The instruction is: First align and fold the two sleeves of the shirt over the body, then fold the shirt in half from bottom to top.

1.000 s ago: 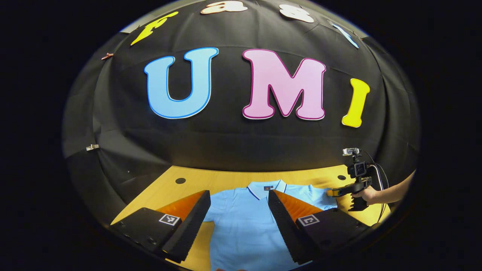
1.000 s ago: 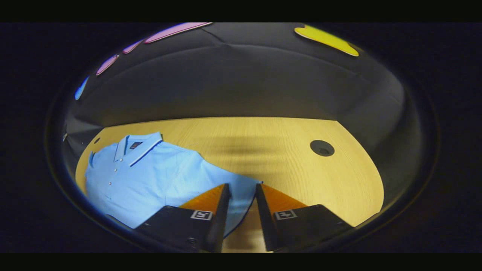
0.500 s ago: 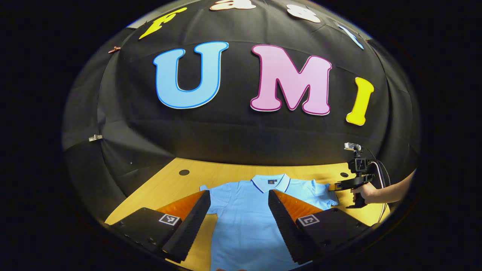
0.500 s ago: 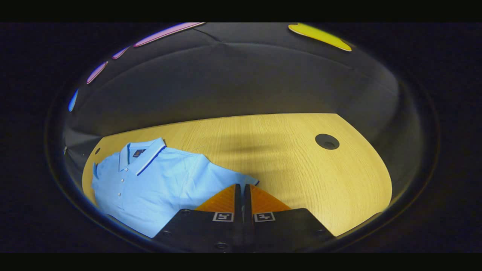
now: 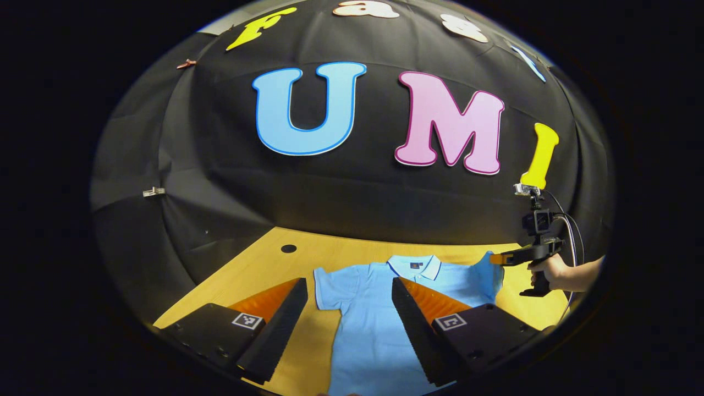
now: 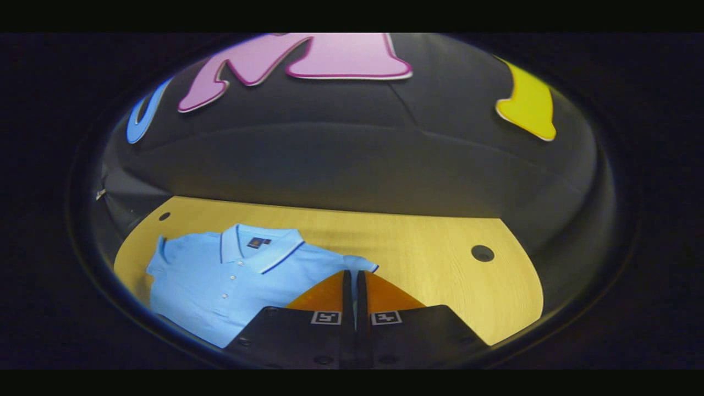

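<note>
Sleeve now lifted by clamped right tool, left tool open, wooden table.

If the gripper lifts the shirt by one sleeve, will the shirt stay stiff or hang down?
Probably it hangs: the sleeve pinched by the right gripper already stands up, bent, off the table. The shirt looks thin, so likely light and drags rather than slides whole.

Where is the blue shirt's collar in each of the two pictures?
Left gripper view: the collar sits low and right of centre, at the far end of the shirt, above the left gripper.
Right gripper view: the collar lies left of centre, up and left of the right gripper.
Shared landmark: the round hole in the table beyond the shirt's flat sleeve.
</note>
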